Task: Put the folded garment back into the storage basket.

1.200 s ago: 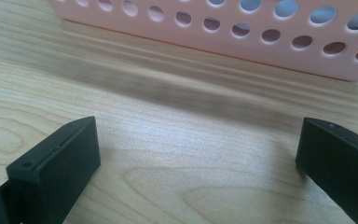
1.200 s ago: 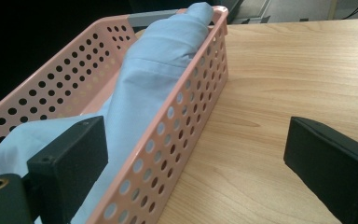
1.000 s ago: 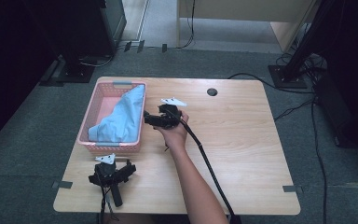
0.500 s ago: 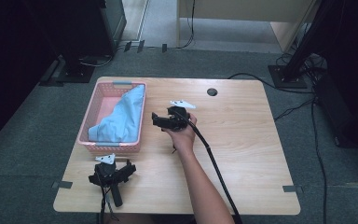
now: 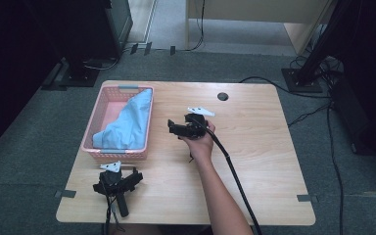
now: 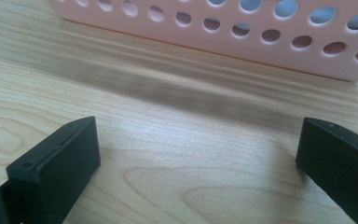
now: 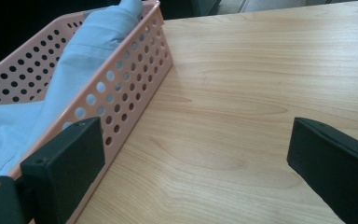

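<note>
**Cloth in basket, right gripper clear of it and empty**

High view. Landmark: the pink basket (image 5: 121,125) at the table's (image 5: 254,161) left side. The light blue cloth (image 5: 126,123) lies inside it, bunched along the basket's right wall, one end rising over the far rim. My right gripper (image 5: 175,128) sits in my hand (image 5: 199,142) just right of the basket, jaws pointing toward it, apart from the wall. My left gripper (image 5: 117,182) lies on the table just in front of the basket's near wall, with no hand on it.

Left gripper view. Jaws wide apart, bare wood between them. The basket's near wall (image 6: 223,28) runs across the top; blue shows through some holes at the right.

Right gripper view. Jaws spread wide, nothing held. The basket's right wall (image 7: 126,93) runs off past the left jaw; the cloth (image 7: 42,107) is heaped against its inside.

Progress, my reading: the cloth looks stowed, so putting it away seems done. Left, at most: tucking in the raised end, setting the right gripper down.

Hard to tell: the cloth's underside and whether anything lies beneath it; the basket floor at its far left is shadowed.
</note>
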The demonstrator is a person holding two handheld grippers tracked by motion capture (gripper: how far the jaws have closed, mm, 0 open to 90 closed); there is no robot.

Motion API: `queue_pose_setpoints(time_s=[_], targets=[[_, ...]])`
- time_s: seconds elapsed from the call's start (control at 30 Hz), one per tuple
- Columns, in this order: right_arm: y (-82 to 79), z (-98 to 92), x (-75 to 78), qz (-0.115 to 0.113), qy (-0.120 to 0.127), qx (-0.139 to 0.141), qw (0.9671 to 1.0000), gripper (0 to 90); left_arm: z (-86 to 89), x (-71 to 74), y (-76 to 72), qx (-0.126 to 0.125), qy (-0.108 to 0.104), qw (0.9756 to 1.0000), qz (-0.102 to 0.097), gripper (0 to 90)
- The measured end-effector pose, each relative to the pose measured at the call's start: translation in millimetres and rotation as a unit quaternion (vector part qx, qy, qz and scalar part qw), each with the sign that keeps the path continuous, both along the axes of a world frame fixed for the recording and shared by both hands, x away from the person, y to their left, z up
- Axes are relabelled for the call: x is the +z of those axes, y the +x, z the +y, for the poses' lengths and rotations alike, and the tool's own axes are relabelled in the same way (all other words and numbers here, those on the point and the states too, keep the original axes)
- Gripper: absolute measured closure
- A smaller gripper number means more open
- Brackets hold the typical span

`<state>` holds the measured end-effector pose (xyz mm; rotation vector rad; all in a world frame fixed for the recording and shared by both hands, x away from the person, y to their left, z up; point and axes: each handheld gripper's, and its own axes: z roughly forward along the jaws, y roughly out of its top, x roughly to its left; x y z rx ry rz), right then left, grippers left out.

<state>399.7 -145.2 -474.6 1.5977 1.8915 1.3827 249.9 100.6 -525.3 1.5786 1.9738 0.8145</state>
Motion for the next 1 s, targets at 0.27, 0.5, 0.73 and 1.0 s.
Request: queue_pose_setpoints(time_s=[0.27, 0.5, 0.73, 1.0], targets=[[-3.4, -15.9, -4.2, 0.007, -0.003, -0.011, 0.9999, 4.6, 0.0, 0.0, 0.0, 0.0, 0.0, 1.0, 0.0, 0.0], [-7.4, -28.6, -4.9, 0.005, -0.003, -0.019, 0.9998, 4.6, 0.0, 0.0, 0.0, 0.0, 0.0, 1.0, 0.0, 0.0], [-11.8, -41.7, -8.5, 0.009, -0.002, -0.028, 0.9996, 4.6, 0.0, 0.0, 0.0, 0.0, 0.0, 1.0, 0.0, 0.0], [-16.1, -56.1, -14.7, 0.016, -0.002, -0.039, 0.9991, 4.7, 0.0, 0.0, 0.0, 0.0, 0.0, 1.0, 0.0, 0.0]])
